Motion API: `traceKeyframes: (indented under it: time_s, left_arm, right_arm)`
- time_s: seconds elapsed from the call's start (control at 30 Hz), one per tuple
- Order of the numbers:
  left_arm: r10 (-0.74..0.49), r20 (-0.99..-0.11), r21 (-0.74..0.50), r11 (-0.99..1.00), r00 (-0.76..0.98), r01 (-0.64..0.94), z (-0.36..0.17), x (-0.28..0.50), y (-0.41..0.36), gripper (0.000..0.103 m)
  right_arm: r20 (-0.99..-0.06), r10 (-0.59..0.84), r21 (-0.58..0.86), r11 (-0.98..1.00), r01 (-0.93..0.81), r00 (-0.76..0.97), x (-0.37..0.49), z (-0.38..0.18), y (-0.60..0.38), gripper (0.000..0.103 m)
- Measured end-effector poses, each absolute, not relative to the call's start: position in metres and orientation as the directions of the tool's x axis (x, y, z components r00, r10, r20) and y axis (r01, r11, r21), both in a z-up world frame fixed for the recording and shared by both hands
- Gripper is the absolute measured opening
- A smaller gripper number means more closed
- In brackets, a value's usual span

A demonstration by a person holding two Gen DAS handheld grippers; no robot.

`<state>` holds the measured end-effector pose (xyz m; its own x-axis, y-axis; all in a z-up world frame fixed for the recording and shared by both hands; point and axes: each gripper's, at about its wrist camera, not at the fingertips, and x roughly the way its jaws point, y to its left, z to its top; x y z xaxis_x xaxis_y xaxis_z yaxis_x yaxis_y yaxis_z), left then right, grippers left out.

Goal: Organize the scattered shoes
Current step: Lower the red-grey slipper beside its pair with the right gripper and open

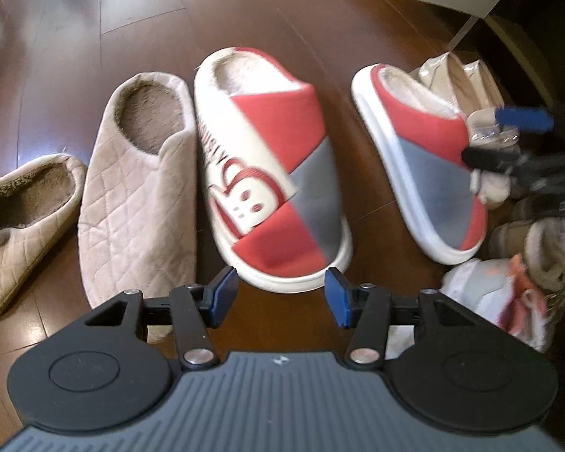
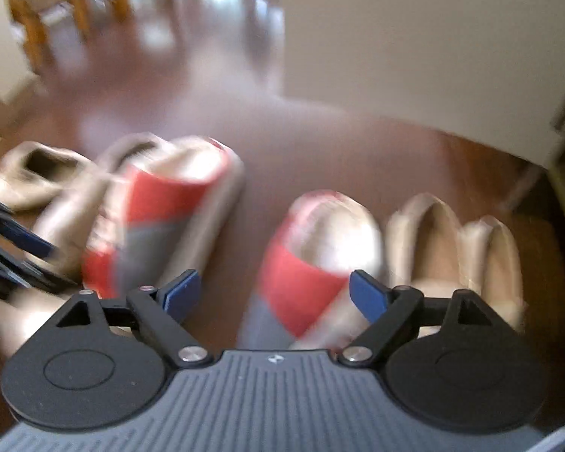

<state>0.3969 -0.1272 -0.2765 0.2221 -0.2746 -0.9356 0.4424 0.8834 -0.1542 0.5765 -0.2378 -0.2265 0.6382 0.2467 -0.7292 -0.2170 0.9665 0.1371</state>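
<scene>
Two red-and-grey slippers (image 1: 271, 173) lie apart on the floor (image 1: 94, 19), soft and light we judge, best pinched at the stiffer sole rim, with our left hand-held gripper (image 1: 282, 293) and right hand-held gripper (image 2: 275, 293) both spread, empty.

Daylight comes from the far side and throws white glare on the dark wood floor (image 1: 75, 11). The left wrist view is fairly sharp, softening and bending toward its edges. The right wrist view is smeared throughout; its slippers (image 2: 312, 263) and far chair legs (image 2: 75, 3) are blurred.
</scene>
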Motion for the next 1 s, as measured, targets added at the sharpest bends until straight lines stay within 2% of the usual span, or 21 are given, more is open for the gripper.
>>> traceKeyframes:
  time_s: [0.1,0.27,0.3,0.33,0.4,0.43,0.5,0.63,0.8,0.87,0.9,0.93,1.0]
  left_arm:
    - [-0.312,-0.928,-0.187,0.863,0.203,0.469,-0.288,0.395,-0.135,0.055]
    - [-0.220,-0.936,-0.045,0.850,0.276,0.524,-0.306,0.391,-0.149,0.056]
    - [-0.215,-0.935,-0.038,0.852,0.282,0.522,-0.309,0.391,-0.148,0.057]
    - [-0.230,-0.932,-0.055,0.855,0.281,0.516,-0.310,0.392,-0.146,0.056]
    - [-0.252,-0.930,-0.075,0.844,0.268,0.531,-0.313,0.392,-0.148,0.056]
    - [-0.264,-0.929,-0.084,0.832,0.258,0.548,-0.314,0.391,-0.151,0.060]
    - [-0.262,-0.933,-0.077,0.816,0.247,0.573,-0.317,0.388,-0.159,0.061]
    - [-0.280,-0.933,-0.100,0.807,0.228,0.582,-0.317,0.383,-0.162,0.061]
    - [-0.362,-0.931,-0.258,0.721,0.032,0.644,-0.315,0.347,-0.177,0.061]
    - [-0.360,-0.933,-0.250,0.676,0.014,0.693,-0.308,0.335,-0.176,0.061]
    - [-0.353,-0.936,-0.244,0.657,0.005,0.713,-0.304,0.331,-0.173,0.061]
    - [-0.353,-0.936,-0.246,0.660,0.005,0.710,-0.297,0.333,-0.166,0.061]
    - [-0.375,-0.927,-0.272,0.698,0.015,0.663,-0.278,0.349,-0.145,0.062]
  right_arm:
    - [-0.717,0.300,0.202,0.953,-0.224,0.629,0.612,-0.228,-0.213,0.084]
    - [-0.748,0.285,0.319,0.946,-0.052,0.600,0.667,-0.248,-0.198,0.082]
    - [-0.757,0.282,0.334,0.942,-0.022,0.589,0.675,-0.253,-0.196,0.074]
    - [-0.767,0.280,0.349,0.937,0.009,0.577,0.684,-0.259,-0.195,0.053]
    - [-0.775,0.316,0.381,0.925,0.005,0.547,0.690,-0.271,-0.190,0.031]
    - [-0.775,0.327,0.388,0.922,0.000,0.541,0.690,-0.274,-0.188,0.031]
    - [-0.801,0.282,0.291,0.954,-0.069,0.528,0.684,-0.269,-0.175,0.029]
    - [-0.828,0.232,0.227,0.971,-0.073,0.510,0.661,-0.261,-0.183,0.029]
    - [-0.827,0.279,0.216,0.959,-0.183,0.489,0.616,-0.266,-0.206,0.029]
    - [-0.807,0.289,0.234,0.957,-0.170,0.515,0.601,-0.263,-0.214,0.032]
    - [-0.779,0.287,0.248,0.958,-0.147,0.557,0.591,-0.258,-0.222,0.042]
    - [-0.768,0.279,0.251,0.959,-0.130,0.576,0.589,-0.256,-0.222,0.058]
    - [-0.745,0.261,0.262,0.961,-0.091,0.614,0.569,-0.242,-0.236,0.075]
